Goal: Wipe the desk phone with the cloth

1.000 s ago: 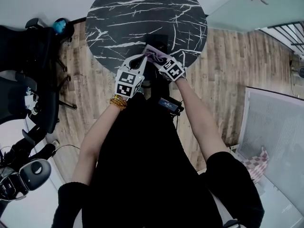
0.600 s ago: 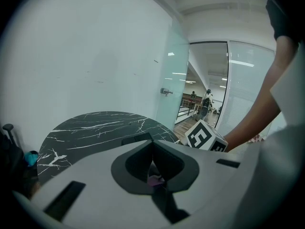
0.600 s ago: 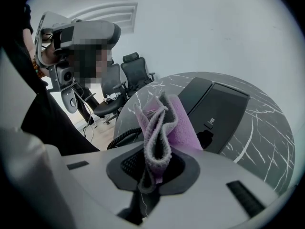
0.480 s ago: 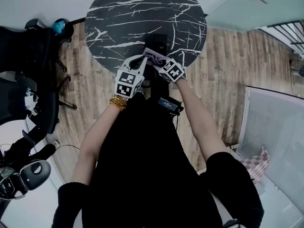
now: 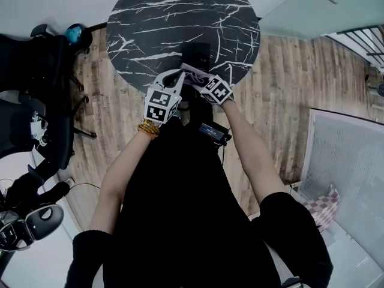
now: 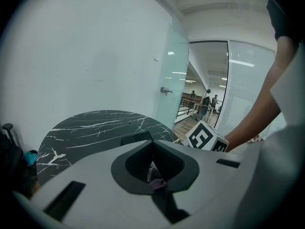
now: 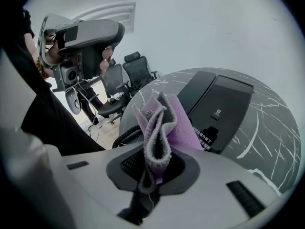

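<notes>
The black desk phone point(image 5: 197, 53) lies near the front edge of the round marble table point(image 5: 150, 23); in the right gripper view the phone point(image 7: 217, 104) is just beyond the jaws. My right gripper point(image 7: 155, 168) is shut on the purple cloth point(image 7: 164, 125), which stands up folded from the jaws. From above, the cloth point(image 5: 193, 72) hangs at the table's edge just short of the phone, between both gripper tips. My left gripper point(image 6: 157, 187) is shut. A purple sliver shows in its hollow; whether it is pinched is unclear. The left gripper point(image 5: 177, 80) sits beside the right gripper point(image 5: 201, 80).
Black office chairs point(image 5: 42, 83) stand left of the table on the wood floor point(image 5: 288, 89). A small device point(image 5: 215, 131) hangs at the person's waist. A glass wall and door point(image 6: 176, 75) lie beyond the table.
Both grippers stay almost in place at the table's front edge. The cloth looks slightly more bunched between them than a second ago.
</notes>
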`<move>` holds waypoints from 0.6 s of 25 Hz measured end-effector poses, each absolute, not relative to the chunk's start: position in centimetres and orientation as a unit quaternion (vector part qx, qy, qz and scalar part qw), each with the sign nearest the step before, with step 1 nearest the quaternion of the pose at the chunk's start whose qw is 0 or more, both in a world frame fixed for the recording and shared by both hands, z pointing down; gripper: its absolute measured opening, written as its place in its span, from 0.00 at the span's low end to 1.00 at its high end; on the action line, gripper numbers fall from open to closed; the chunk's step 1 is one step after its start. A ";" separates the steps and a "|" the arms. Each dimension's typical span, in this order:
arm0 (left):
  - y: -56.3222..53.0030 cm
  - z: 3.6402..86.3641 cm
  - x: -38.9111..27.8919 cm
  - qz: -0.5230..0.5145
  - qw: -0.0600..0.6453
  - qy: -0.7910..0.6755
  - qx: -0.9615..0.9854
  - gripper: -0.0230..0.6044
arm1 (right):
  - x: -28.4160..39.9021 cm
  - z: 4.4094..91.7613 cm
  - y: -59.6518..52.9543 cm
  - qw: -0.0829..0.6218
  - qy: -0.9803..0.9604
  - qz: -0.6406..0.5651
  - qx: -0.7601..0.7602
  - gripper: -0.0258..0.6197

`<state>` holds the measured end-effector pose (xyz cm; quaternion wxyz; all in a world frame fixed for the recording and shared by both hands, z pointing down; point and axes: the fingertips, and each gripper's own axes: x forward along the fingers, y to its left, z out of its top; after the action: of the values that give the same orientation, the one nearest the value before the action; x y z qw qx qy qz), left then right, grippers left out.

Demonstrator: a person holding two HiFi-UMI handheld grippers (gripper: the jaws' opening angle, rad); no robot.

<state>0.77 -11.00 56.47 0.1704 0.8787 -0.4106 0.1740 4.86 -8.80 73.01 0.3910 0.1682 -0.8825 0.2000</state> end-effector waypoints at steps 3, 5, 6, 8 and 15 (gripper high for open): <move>-11.0 56.5 0.7 0.174 0.171 -0.411 0.878 0.06 | 4.8 73.0 -8.6 0.391 -0.882 0.202 0.166 0.12; -11.0 56.5 0.8 0.174 0.172 -0.410 0.879 0.06 | 4.9 73.1 -8.4 0.390 -0.882 0.207 0.165 0.12; -10.9 56.5 0.9 0.174 0.172 -0.410 0.879 0.06 | 4.9 73.1 -8.4 0.388 -0.881 0.212 0.166 0.12; -10.9 56.5 1.0 0.173 0.172 -0.409 0.879 0.06 | 5.0 73.1 -8.3 0.379 -0.879 0.233 0.172 0.12; -11.6 56.4 1.1 0.160 0.183 -0.413 0.878 0.06 | 4.9 72.8 -6.2 0.396 -0.868 0.281 0.100 0.12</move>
<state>1.09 -11.60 56.39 0.1835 0.8775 -0.4131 0.1600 4.87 -6.23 72.80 0.3961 0.1001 -0.8683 0.2813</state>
